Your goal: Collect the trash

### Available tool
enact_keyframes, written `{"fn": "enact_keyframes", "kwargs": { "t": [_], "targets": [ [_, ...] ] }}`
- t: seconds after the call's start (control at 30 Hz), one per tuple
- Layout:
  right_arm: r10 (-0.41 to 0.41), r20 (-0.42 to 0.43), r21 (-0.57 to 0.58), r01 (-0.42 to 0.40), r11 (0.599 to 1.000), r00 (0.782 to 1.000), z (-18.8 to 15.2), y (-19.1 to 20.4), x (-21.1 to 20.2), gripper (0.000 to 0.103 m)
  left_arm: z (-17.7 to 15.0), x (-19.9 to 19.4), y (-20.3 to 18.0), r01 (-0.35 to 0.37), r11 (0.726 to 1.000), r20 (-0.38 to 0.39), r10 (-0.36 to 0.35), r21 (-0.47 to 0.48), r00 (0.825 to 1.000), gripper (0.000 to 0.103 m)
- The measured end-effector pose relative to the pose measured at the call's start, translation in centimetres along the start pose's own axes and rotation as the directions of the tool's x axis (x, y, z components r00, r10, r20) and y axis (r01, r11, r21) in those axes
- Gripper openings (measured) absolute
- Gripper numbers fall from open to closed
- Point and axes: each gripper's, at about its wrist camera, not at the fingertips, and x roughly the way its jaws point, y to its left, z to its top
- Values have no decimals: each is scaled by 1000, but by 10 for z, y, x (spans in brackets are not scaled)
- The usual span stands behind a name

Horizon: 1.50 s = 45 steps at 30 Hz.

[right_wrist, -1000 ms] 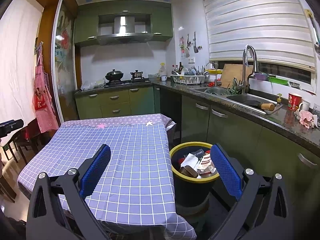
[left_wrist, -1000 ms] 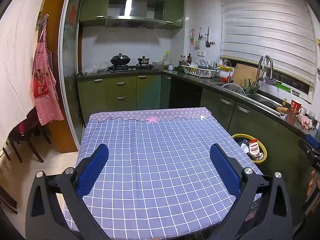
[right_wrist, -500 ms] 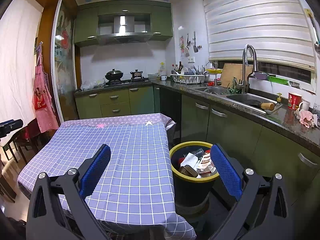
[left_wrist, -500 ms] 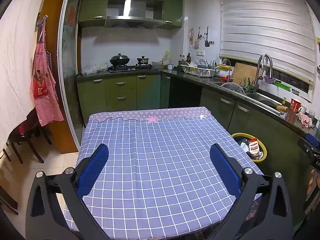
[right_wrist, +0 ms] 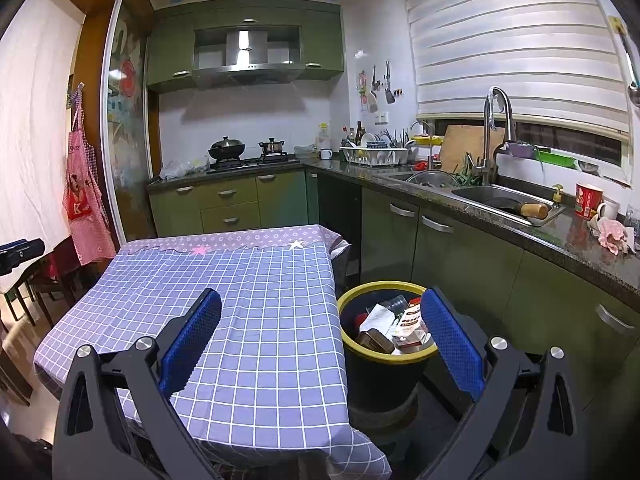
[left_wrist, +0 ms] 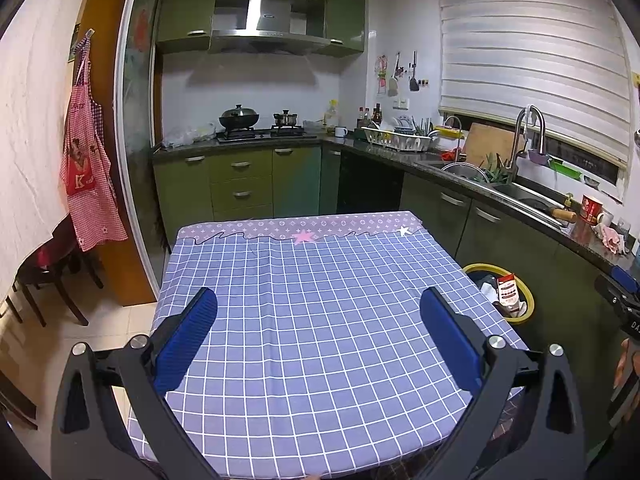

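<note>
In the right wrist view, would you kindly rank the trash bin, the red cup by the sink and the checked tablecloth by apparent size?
1. checked tablecloth
2. trash bin
3. red cup, though it sits farther away.

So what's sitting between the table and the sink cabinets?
The yellow-rimmed trash bin, filled with wrappers and paper, stands on the floor between the table and the sink cabinets, clearest in the right wrist view.

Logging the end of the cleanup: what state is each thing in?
Left tongs: open, empty.
Right tongs: open, empty.
Trash bin: upright, uncovered, holding trash.
Tablecloth: spread flat, nothing on it.
Window blind: lowered most of the way.
</note>
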Motion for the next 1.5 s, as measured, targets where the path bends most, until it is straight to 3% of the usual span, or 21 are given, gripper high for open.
{"fn": "enact_keyframes", "kwargs": {
  "t": [0.97, 1.27, 1.5],
  "targets": [
    [-6, -7, 7, 6, 1000, 1000, -1, 0, 3, 98, 0, 12, 2, 8, 1000, -37, -8, 16, 999, 97],
    [-9, -13, 10, 9, 1000, 1000, -3, -1, 8, 98, -2, 15, -4, -44, 998, -7, 44, 52, 999, 97],
    [-10, -23, 11, 10, 1000, 1000, -5, -1, 13, 98, -2, 25, -1, -55, 998, -44, 57, 42, 997, 97]
  ]
}}
